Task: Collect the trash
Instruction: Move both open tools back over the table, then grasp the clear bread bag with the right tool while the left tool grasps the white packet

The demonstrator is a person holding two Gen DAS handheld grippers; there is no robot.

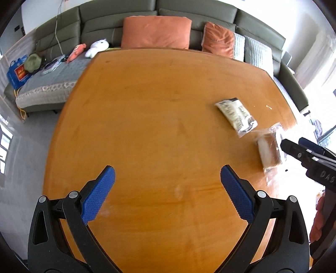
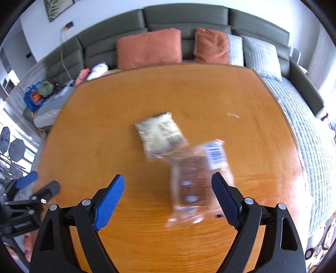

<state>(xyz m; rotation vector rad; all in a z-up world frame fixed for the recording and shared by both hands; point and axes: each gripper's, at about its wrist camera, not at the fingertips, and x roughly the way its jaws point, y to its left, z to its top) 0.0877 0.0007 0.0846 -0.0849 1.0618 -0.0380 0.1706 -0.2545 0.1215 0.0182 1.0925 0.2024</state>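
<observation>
My right gripper (image 2: 168,201) is spread wide above the wooden table (image 2: 105,130), its blue pads apart and pinching nothing. The clear wrapper (image 2: 194,184) with a brown slab inside lies just ahead, its near end between my fingers and closer to the right one; whether that pad touches it I cannot tell through the blur. Its long axis runs away from me, leaning a little right, with the blue-printed label at the far end. Touching its far left corner is a pale packet (image 2: 160,134), long axis slanting from far left to near right. Both sit right of the table's middle, well in from every edge.

My left gripper (image 1: 167,193) is also spread and holds nothing, over bare wood with open room ahead and to the left. Beyond the far edge stands the sofa (image 1: 136,12).
</observation>
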